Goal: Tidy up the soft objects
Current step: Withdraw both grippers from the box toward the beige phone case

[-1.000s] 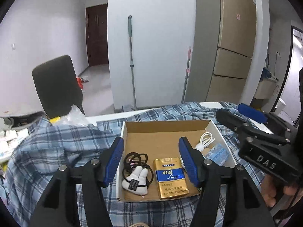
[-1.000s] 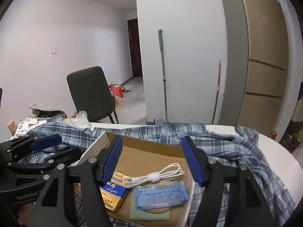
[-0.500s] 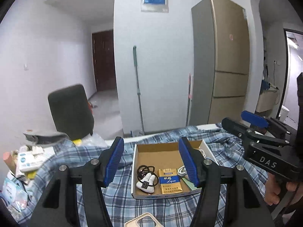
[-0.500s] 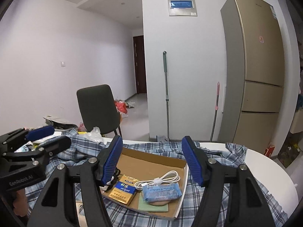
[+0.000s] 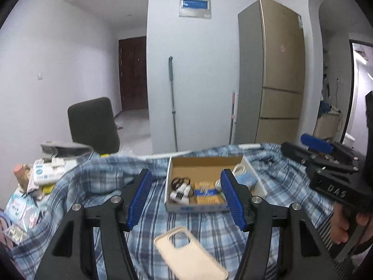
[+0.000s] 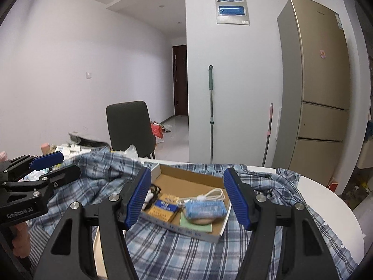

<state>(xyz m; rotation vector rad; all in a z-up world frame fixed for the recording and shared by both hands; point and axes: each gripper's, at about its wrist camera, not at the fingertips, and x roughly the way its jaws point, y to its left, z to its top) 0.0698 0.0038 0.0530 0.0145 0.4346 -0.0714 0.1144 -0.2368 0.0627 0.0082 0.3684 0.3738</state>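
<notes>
- the plaid shirt (image 5: 200, 228) lies spread and rumpled over the white desk (image 6: 326, 200), bunched into a ridge on the far left and trailing off the right side; as the main soft object, it looks unfolded, so that part of the task appears not yet done.
- a shallow cardboard box (image 6: 205, 232) sits on top of the shirt, near the middle. it holds a black cable with a white plug (image 5: 180, 187), a gold and blue cigarette pack (image 6: 164, 207), a coiled white cable (image 6: 209, 196) and a blue tissue pack (image 6: 205, 208) lying over a green pad.
- a beige phone case (image 5: 188, 254) lies on the shirt, nearer than the box.
- the left gripper (image 5: 186, 198) hovers above the shirt with its blue-padded fingers (image 5: 139, 198) spread and nothing between them.
- the right gripper (image 6: 186, 198) hovers likewise, fingers spread and pinching nothing.
- judging by this, the small things seem gathered in the box, while the box and phone case would have to come off the shirt before it can be folded.
- clutter of packets (image 5: 44, 175) sits at the far left edge.
</notes>
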